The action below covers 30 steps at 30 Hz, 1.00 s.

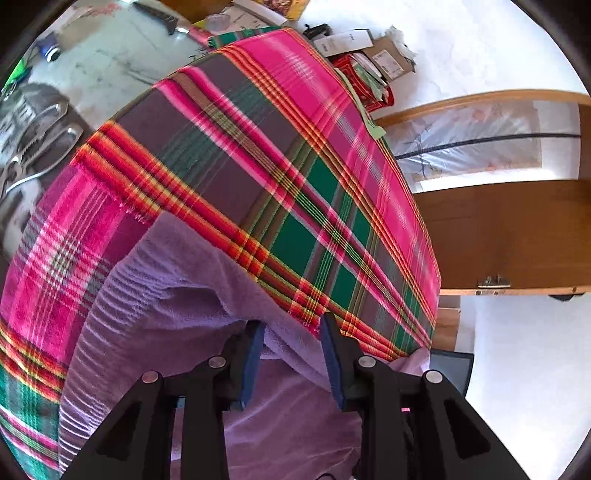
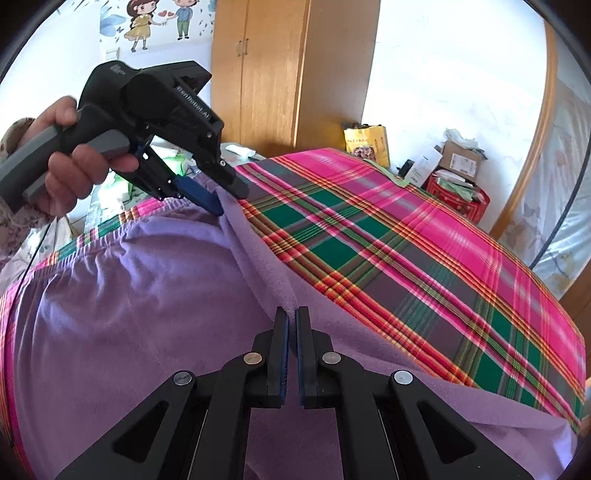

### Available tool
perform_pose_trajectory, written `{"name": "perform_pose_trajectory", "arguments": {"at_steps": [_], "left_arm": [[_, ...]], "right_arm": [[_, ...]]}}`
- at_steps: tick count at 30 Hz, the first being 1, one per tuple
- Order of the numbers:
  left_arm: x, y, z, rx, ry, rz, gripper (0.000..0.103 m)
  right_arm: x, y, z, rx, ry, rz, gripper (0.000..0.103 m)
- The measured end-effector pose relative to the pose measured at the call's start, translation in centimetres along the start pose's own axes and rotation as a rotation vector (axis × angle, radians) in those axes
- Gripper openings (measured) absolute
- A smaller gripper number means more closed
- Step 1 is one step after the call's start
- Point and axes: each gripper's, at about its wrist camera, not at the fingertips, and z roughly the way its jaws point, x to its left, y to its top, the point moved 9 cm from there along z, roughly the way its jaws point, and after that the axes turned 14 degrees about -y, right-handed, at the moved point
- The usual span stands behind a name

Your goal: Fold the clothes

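On the plaid bedspread [image 2: 406, 236], the right gripper [image 2: 291, 314] pinches the purple garment [image 2: 129, 295]; the tilted-down left gripper [image 1: 291, 325] gapes around its fold.

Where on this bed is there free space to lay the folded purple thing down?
The plaid blanket is bare from the purple garment across to the bed's far edge. The head end, by the red crate and boxes, is crowded.

A purple garment [image 2: 129, 295] lies on the plaid-covered bed [image 2: 424, 251].

White walls, wooden wardrobe [image 2: 295, 70], cartoon wall sticker [image 2: 159, 22], bright daylight.
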Motion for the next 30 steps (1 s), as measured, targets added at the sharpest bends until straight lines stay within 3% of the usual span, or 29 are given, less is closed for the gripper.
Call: {"name": "perform_pose_trajectory", "arguments": {"at_steps": [9, 16, 25, 30], "left_arm": [[-0.4, 0.7, -0.3, -0.035, -0.018, -0.03, 0.032], [1.5, 0.3, 0.5, 0.011, 0.016, -0.107, 0.031], [2.4, 0.8, -0.5, -0.052, -0.013, -0.138, 0.018], [2.7, 0.7, -0.9, -0.081, -0.028, -0.125, 0.005]], "right_arm": [[0.1, -0.2, 0.3, 0.008, 0.004, 0.0, 0.004], [0.3, -0.5, 0.4, 0.014, 0.01, 0.004, 0.004], [0.3, -0.7, 0.5, 0.015, 0.013, 0.009, 0.004], [0.3, -0.4, 0.2, 0.008, 0.002, 0.017, 0.004]]}}
